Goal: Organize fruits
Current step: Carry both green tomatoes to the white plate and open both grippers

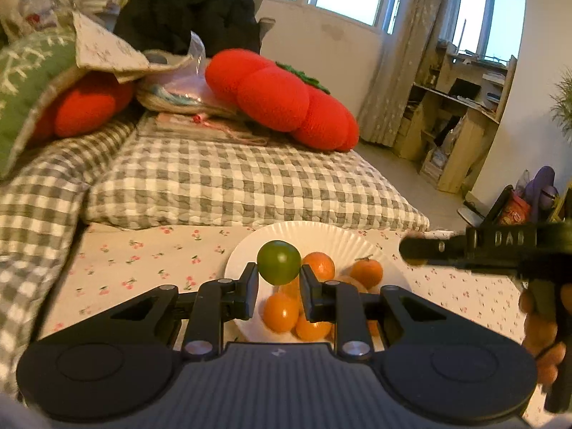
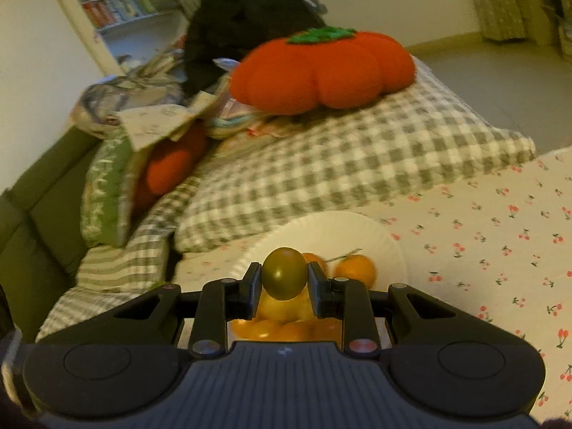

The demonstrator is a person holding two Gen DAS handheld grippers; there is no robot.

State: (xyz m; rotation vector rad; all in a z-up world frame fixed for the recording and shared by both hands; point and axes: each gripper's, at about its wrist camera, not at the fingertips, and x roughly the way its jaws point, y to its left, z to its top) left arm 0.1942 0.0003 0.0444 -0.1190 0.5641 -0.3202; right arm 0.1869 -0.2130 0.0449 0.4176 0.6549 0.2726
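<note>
A white paper plate lies on the cherry-print sheet and holds several small orange fruits. My left gripper is shut on a round green fruit, held just above the plate's near side. In the right wrist view my right gripper is shut on an olive-green fruit over the same plate, with orange fruits and a yellowish one under it. The right gripper's black body juts in from the right edge of the left wrist view.
A grey checked pillow lies just behind the plate. A red tomato-shaped cushion sits on it, with another red cushion, a green one and dark clothing further back. Wooden shelves stand at the far right. Cherry-print sheet stretches right of the plate.
</note>
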